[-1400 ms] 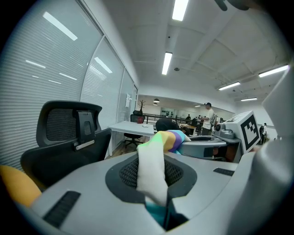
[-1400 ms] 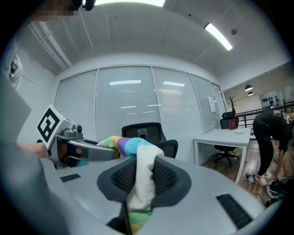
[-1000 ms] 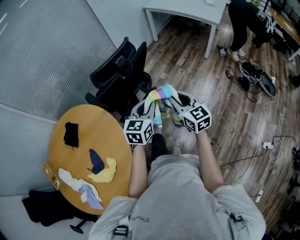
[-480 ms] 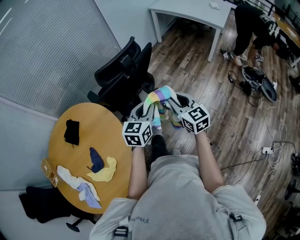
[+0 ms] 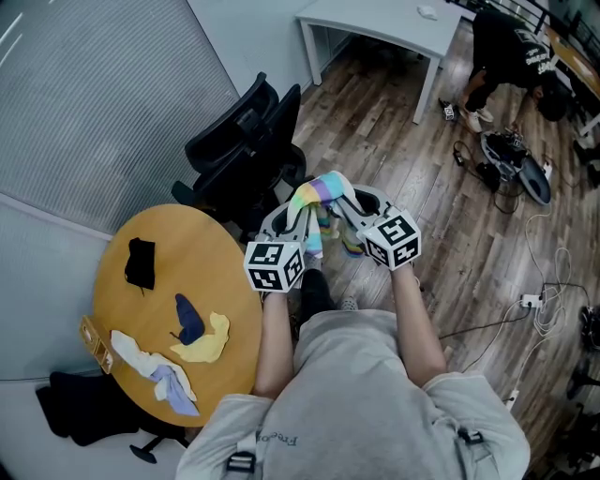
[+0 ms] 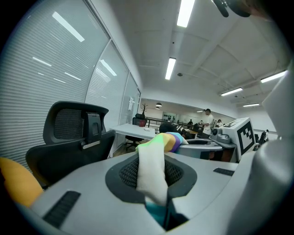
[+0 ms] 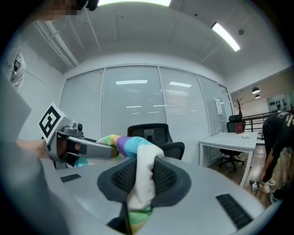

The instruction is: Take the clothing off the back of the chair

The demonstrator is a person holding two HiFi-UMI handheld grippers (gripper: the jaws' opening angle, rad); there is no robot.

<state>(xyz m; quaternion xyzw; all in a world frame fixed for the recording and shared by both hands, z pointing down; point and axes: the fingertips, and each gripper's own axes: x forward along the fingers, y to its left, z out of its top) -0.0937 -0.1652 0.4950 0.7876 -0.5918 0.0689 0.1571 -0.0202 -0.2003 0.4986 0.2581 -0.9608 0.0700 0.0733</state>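
A rainbow-striped sock (image 5: pixel 319 193) with a white end hangs stretched between my two grippers, in front of a black office chair (image 5: pixel 246 150). My left gripper (image 5: pixel 302 212) is shut on one end of it, and the white fabric (image 6: pixel 152 170) runs down between its jaws. My right gripper (image 5: pixel 342 204) is shut on the other end, where the sock (image 7: pixel 140 176) is pinched at the dark pads. Both grippers are held close together, tips nearly meeting. The chair's back (image 7: pixel 151 133) stands bare just beyond them.
A round wooden table (image 5: pixel 220 267) at the left carries a black cloth (image 5: pixel 141 264) and blue (image 5: pixel 189 319), yellow (image 5: pixel 210 341) and white (image 5: pixel 150 367) pieces. A white desk (image 5: pixel 384 23) stands at the back. A person (image 5: pixel 506 47) bends over there. Cables (image 5: pixel 539 291) lie on the floor.
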